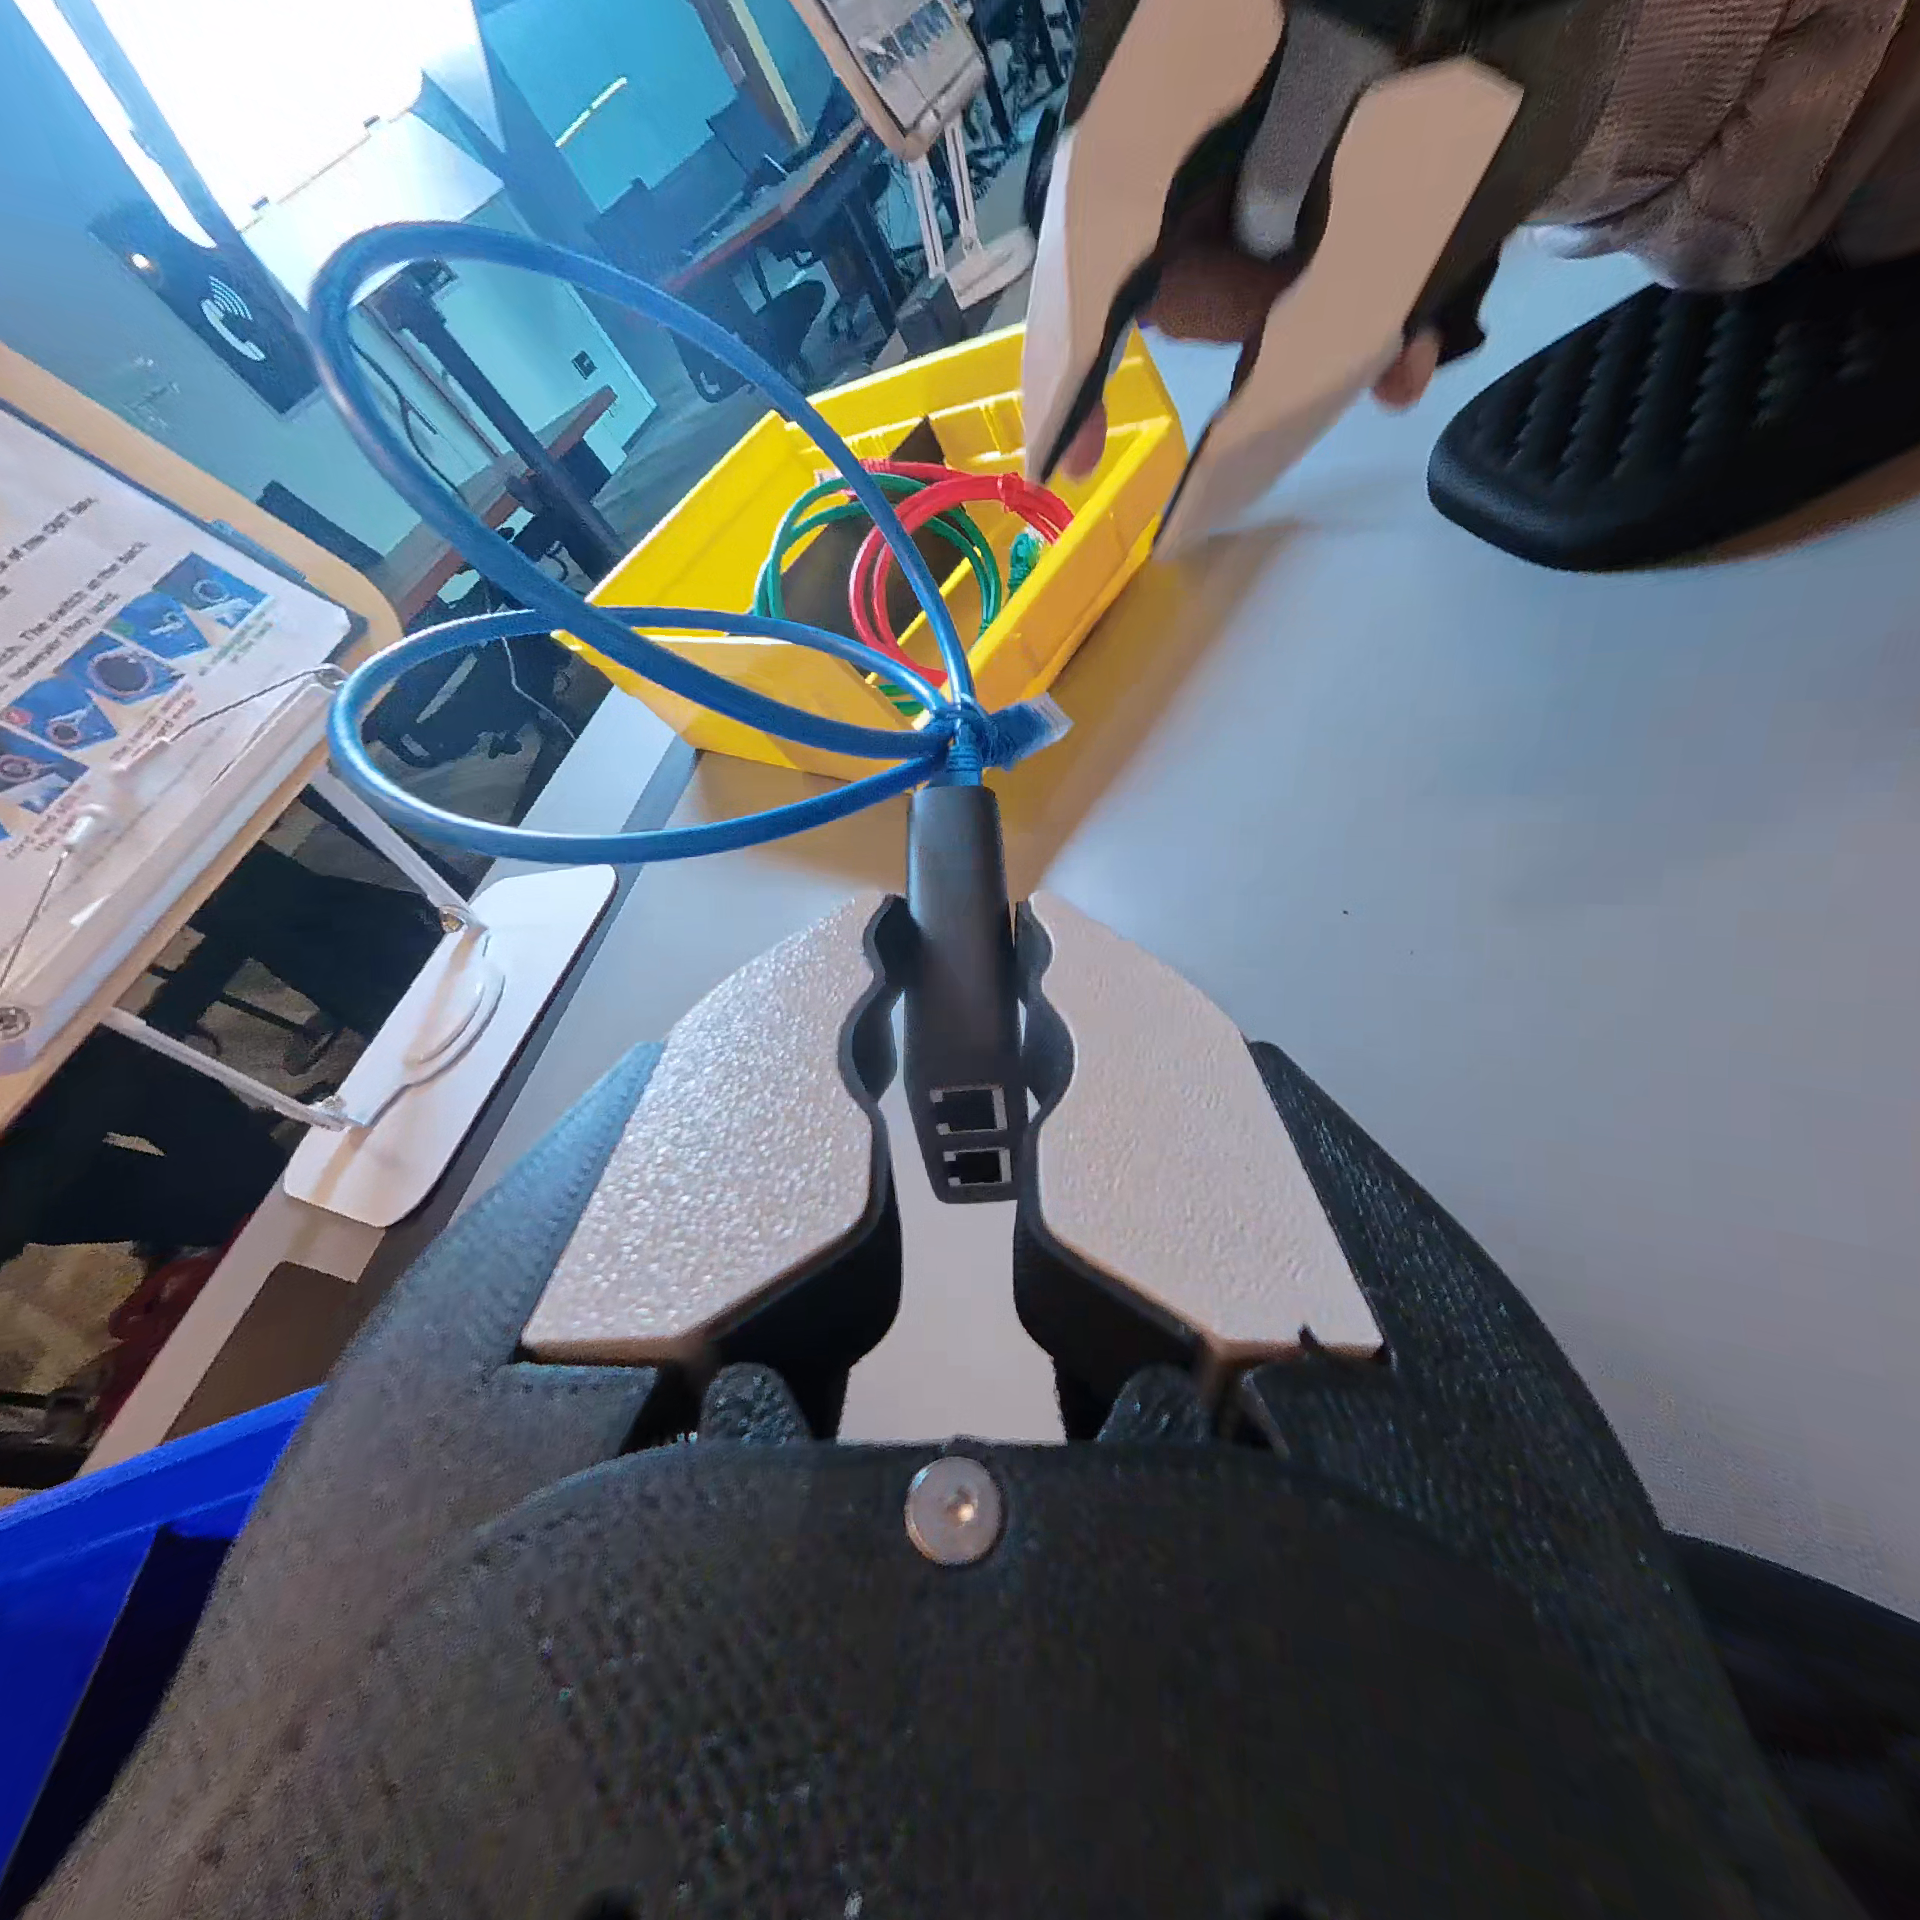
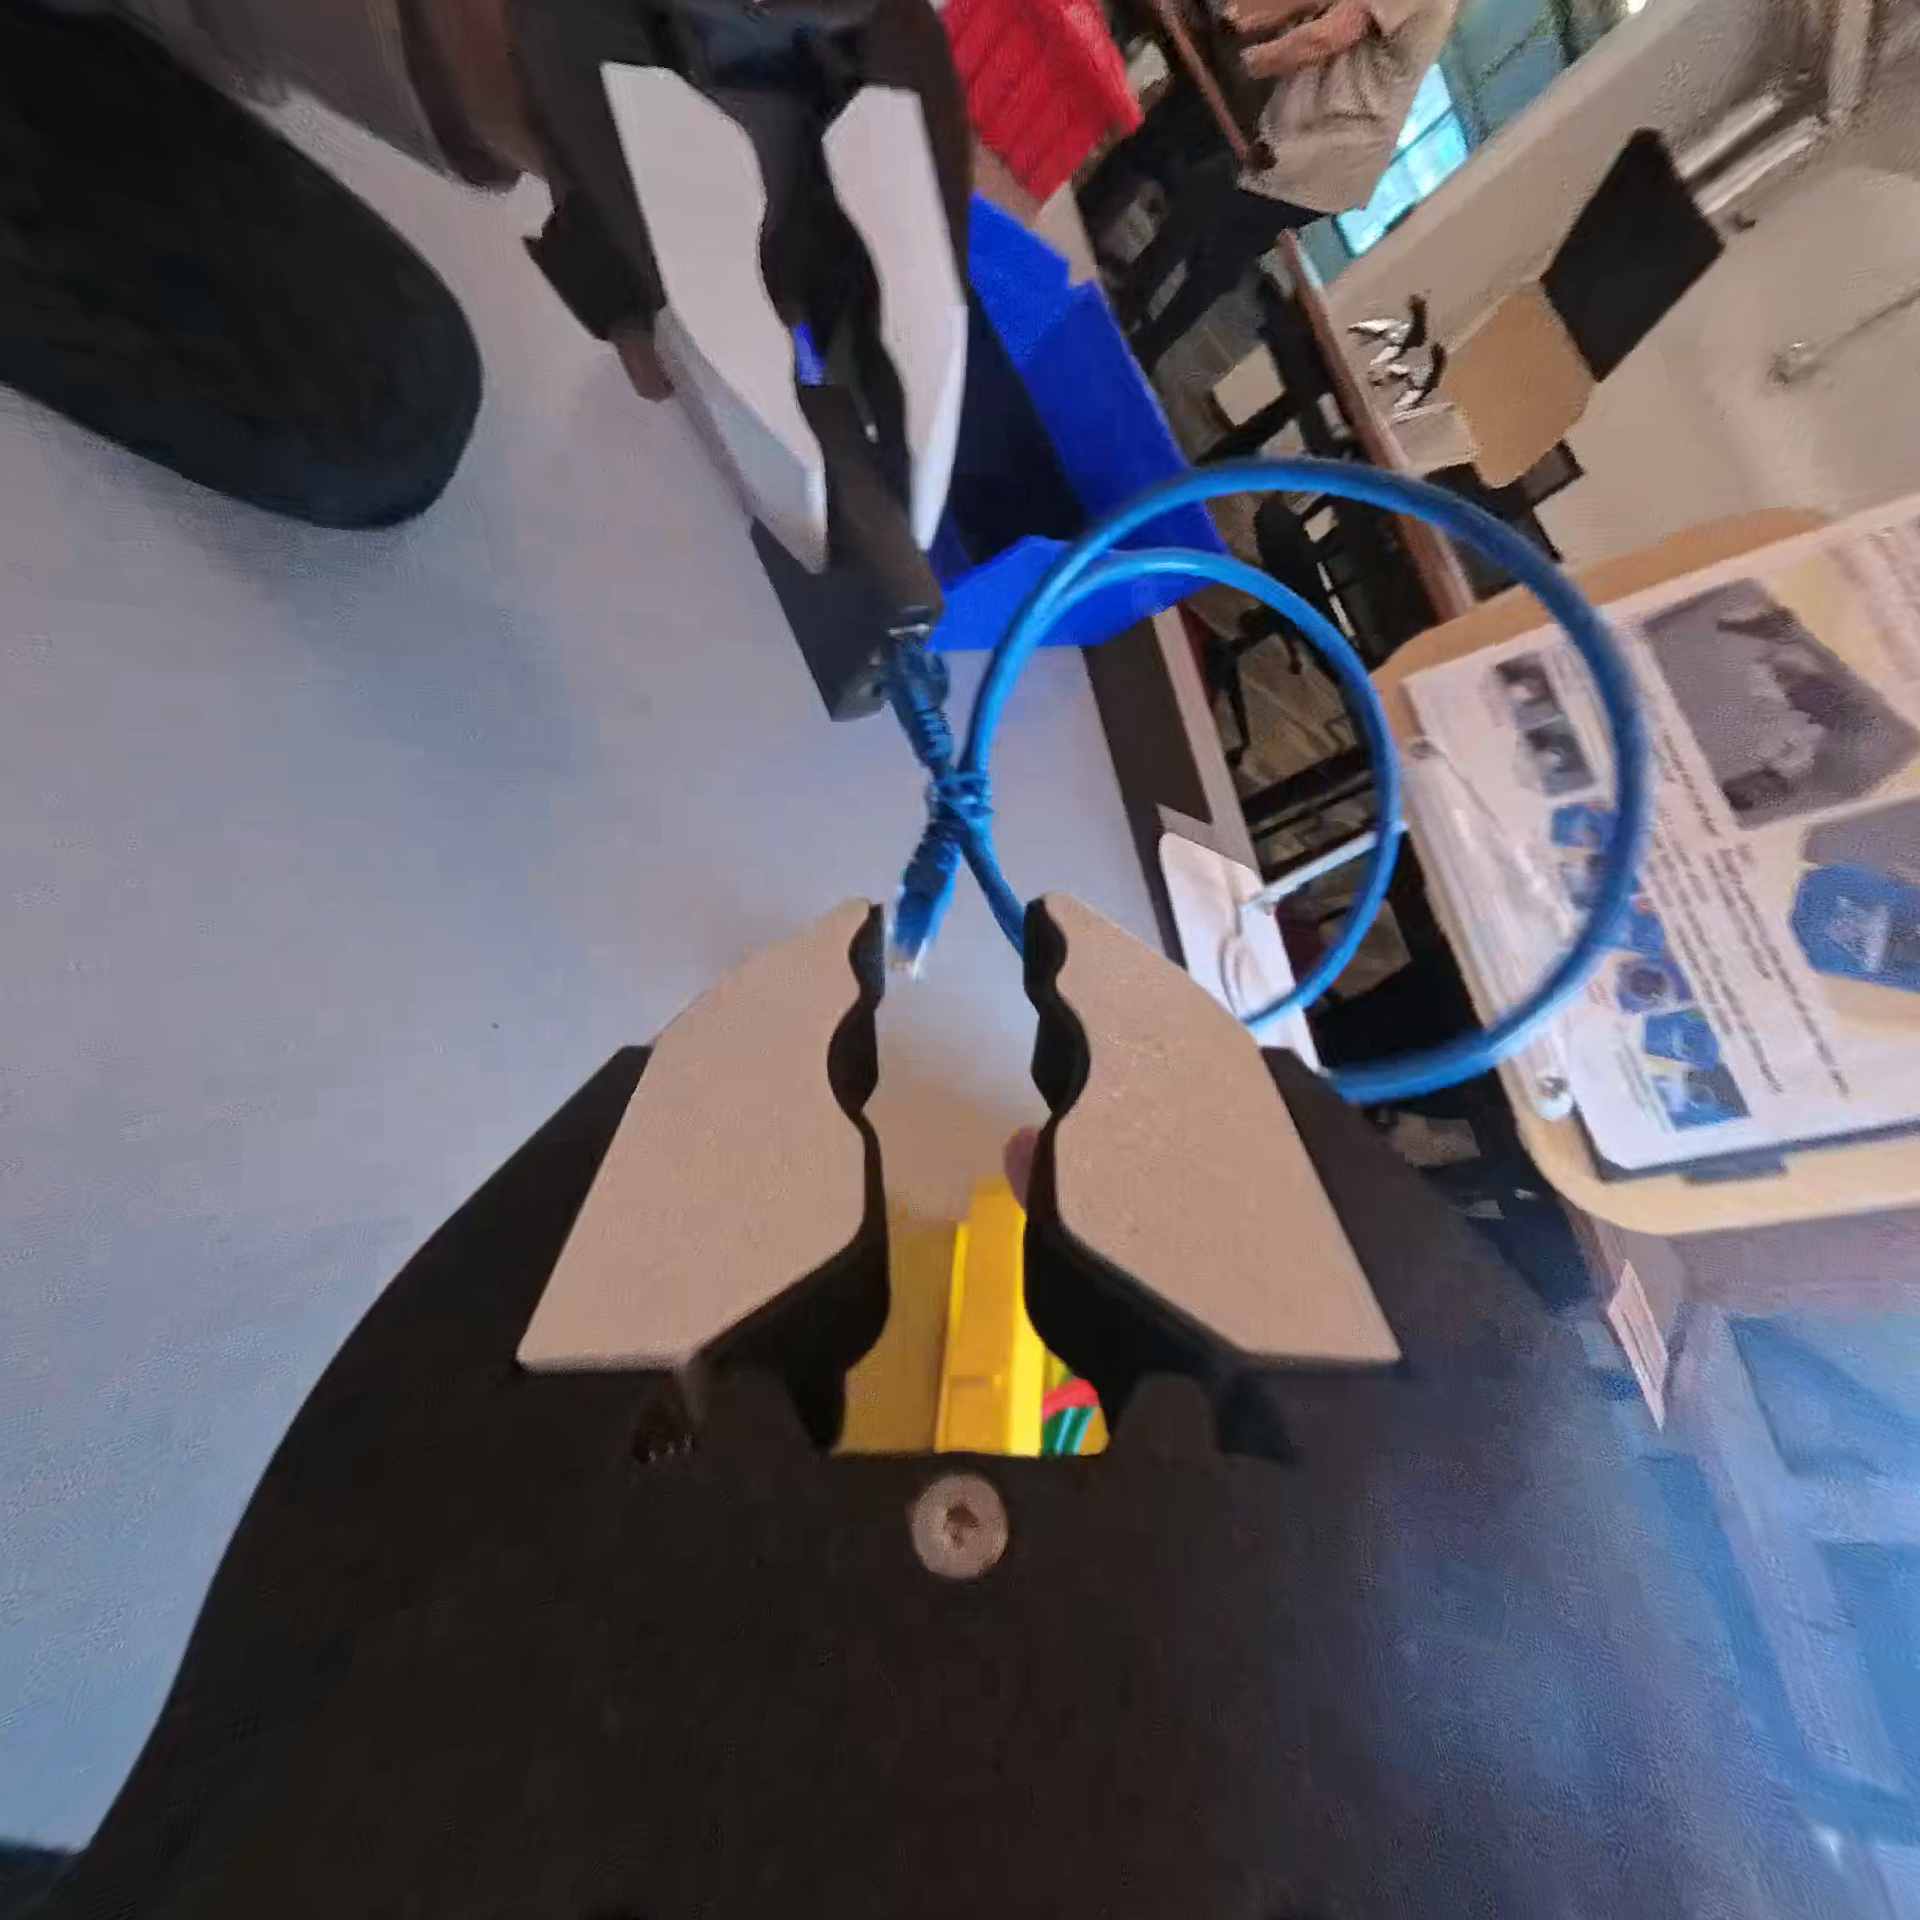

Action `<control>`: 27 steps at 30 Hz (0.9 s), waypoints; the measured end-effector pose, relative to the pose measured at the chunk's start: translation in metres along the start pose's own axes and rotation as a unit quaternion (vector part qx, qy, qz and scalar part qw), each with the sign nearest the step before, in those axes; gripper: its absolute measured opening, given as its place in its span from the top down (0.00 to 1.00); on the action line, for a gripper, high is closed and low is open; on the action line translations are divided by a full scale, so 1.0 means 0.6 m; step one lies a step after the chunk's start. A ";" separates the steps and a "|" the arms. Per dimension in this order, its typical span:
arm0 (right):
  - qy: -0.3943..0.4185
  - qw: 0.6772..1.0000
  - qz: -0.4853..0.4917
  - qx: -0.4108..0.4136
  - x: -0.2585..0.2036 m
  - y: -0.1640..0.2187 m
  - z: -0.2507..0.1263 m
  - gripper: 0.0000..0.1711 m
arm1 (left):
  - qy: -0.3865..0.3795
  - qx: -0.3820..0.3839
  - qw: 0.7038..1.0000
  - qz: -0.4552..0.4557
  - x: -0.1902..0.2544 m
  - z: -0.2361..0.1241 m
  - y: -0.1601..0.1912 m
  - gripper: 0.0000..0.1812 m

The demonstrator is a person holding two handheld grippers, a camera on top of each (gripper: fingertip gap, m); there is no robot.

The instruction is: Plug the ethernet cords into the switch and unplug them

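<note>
A yellow bin [image 1: 1081, 582] of red and green cords sits on the grey worktop [image 1: 1455, 935] near its edge. The left gripper [image 1: 956, 925] clamps the black switch [image 1: 951, 997], held above the worktop, a coiled blue cord [image 1: 436, 582] plugged into its far end. The right gripper [image 2: 956, 925] is open, the cord's loose plug [image 2: 920, 914] at its tips
</note>
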State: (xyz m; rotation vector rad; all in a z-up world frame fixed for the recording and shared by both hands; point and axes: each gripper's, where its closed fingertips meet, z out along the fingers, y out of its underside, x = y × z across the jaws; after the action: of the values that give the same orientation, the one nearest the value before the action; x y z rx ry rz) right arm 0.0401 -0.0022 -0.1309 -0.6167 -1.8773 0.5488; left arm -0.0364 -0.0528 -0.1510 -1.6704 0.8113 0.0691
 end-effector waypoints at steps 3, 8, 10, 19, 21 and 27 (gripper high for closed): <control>-0.022 1.000 -0.010 0.003 -0.043 -0.010 0.058 0.85 | 0.004 -0.012 1.000 0.028 0.021 0.008 0.004 0.89; -0.020 0.999 -0.040 -0.019 -0.068 -0.008 0.096 0.85 | 0.018 -0.014 0.997 0.069 0.049 0.015 0.003 0.89; -0.021 0.997 -0.066 -0.025 -0.080 0.000 0.104 0.85 | 0.025 -0.004 0.996 0.084 0.059 0.015 -0.004 0.89; -0.077 0.995 -0.051 0.033 -0.111 -0.007 0.103 0.91 | 0.065 0.025 0.991 0.116 0.096 0.016 -0.021 0.89; -0.080 0.995 -0.050 0.018 -0.105 -0.001 0.099 0.91 | 0.062 0.013 0.993 0.102 0.088 0.020 -0.011 0.89; -0.075 0.989 -0.076 -0.101 -0.109 0.040 0.109 0.91 | 0.064 -0.085 0.991 0.076 0.088 0.051 0.058 0.86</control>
State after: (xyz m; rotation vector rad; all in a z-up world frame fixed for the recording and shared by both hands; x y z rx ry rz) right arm 0.0051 -0.0320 -0.2146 -0.5713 -2.1191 0.3149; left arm -0.0040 -0.0520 -0.2135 -1.7841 1.0552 0.1419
